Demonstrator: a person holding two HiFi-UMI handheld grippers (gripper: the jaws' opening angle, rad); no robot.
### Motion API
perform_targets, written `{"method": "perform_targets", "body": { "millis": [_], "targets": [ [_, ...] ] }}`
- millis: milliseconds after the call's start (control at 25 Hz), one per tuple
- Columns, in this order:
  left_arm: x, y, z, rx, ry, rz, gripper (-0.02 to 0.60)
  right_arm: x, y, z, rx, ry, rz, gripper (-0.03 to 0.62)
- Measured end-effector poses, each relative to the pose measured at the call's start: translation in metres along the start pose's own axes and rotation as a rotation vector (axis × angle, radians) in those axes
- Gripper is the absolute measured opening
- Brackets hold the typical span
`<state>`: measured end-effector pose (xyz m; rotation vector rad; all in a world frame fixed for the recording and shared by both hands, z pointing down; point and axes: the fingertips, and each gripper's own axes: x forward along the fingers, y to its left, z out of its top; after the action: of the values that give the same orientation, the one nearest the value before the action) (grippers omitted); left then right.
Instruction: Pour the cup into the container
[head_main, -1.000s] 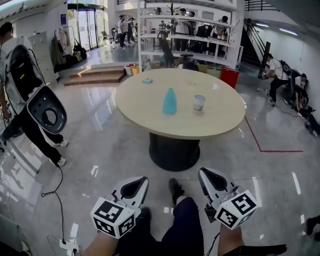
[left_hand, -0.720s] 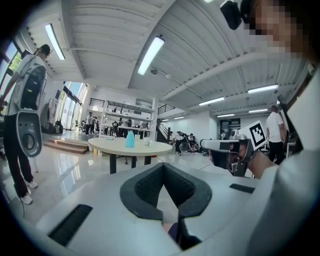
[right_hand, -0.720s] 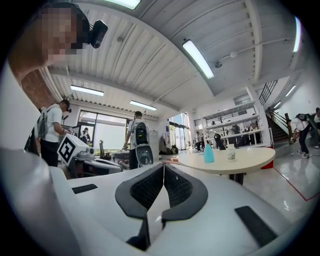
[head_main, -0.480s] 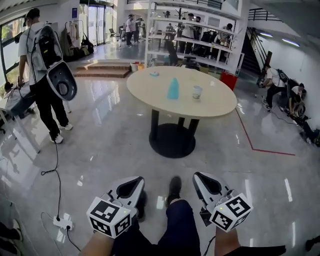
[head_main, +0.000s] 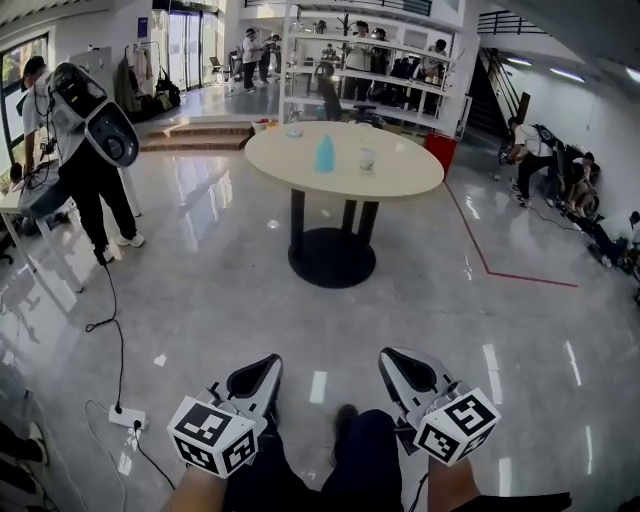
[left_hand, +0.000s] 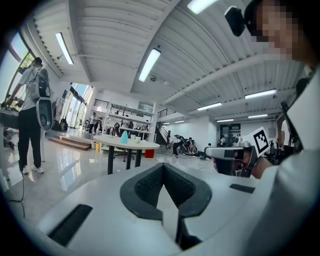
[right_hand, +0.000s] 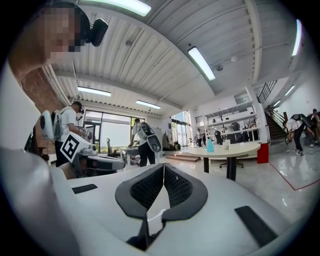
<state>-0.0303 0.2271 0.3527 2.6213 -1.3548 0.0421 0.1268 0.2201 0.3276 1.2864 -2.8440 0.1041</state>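
My left gripper (head_main: 262, 365) and right gripper (head_main: 396, 360) had closed, empty jaws. Open floor (head_main: 330, 320) lay before the surface (head_main: 400, 178). Only the head view showed a cable (head_main: 120, 385).

Left gripper (head_main: 262, 368) and right gripper (head_main: 398, 362): white moulded shells, black ribbed pads (left_hand: 147, 187), each bearing a cube (head_main: 212, 435) with black-and-white square markers. Person wears dark navy trousers (head_main: 362, 462).

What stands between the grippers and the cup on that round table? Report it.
Nothing visible. Bare glossy floor lies between the left gripper, the right gripper and the round table, where the cup stands beside the blue container, apart from it. Both grippers are shut and empty.
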Motion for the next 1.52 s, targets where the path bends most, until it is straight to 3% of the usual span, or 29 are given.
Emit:
{"method": "perform_targets", "body": {
  "millis": [240,880,1520],
  "targets": [
    [-0.057,-0.060,-0.020,0.017,0.018,-0.022,0.000,-0.066,0.045,-0.004,0.013,-0.018,-0.003,0.008],
    [-0.221,-0.169,-0.061,-0.017,-0.008,-0.008,0.000,-0.217,0.181,-0.023,0.003,-0.001,-0.002,0.008],
    [-0.276,-0.263,-0.070,0.014,0.003,-0.039,0.000,-0.325,0.214,-0.014,-0.002,-0.037,-0.030,0.008]
  ]
}}
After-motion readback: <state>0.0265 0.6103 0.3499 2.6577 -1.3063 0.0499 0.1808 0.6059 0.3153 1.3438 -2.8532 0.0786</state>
